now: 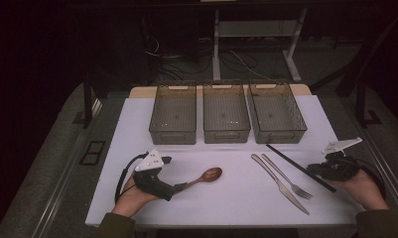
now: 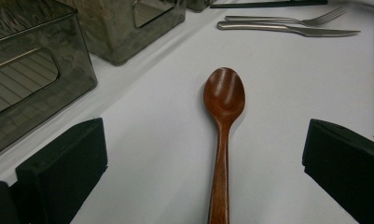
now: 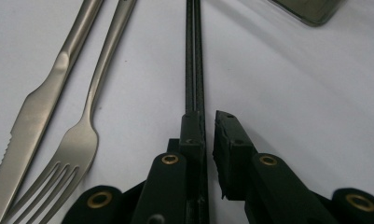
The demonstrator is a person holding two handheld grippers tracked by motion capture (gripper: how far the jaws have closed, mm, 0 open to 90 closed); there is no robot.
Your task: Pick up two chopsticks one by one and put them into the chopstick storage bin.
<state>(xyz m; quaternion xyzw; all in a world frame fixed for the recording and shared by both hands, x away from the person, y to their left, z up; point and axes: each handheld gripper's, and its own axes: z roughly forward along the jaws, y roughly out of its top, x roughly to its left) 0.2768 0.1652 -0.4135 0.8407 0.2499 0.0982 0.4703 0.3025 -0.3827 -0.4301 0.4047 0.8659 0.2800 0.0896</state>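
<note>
At the bench's [image 1: 137,124] right edge, right gripper [image 3: 208,126] fingers pinch the black chopsticks [image 3: 194,56] (left gripper [image 2: 203,158] spread around the wooden spoon [image 2: 223,121]); next, lift toward a bin [image 1: 277,113].

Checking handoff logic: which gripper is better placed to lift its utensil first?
Right. The right gripper looks already shut on the black chopsticks, near their end. The left gripper is open, with the wooden spoon lying untouched between its jaws, so it would have to close first.
</note>
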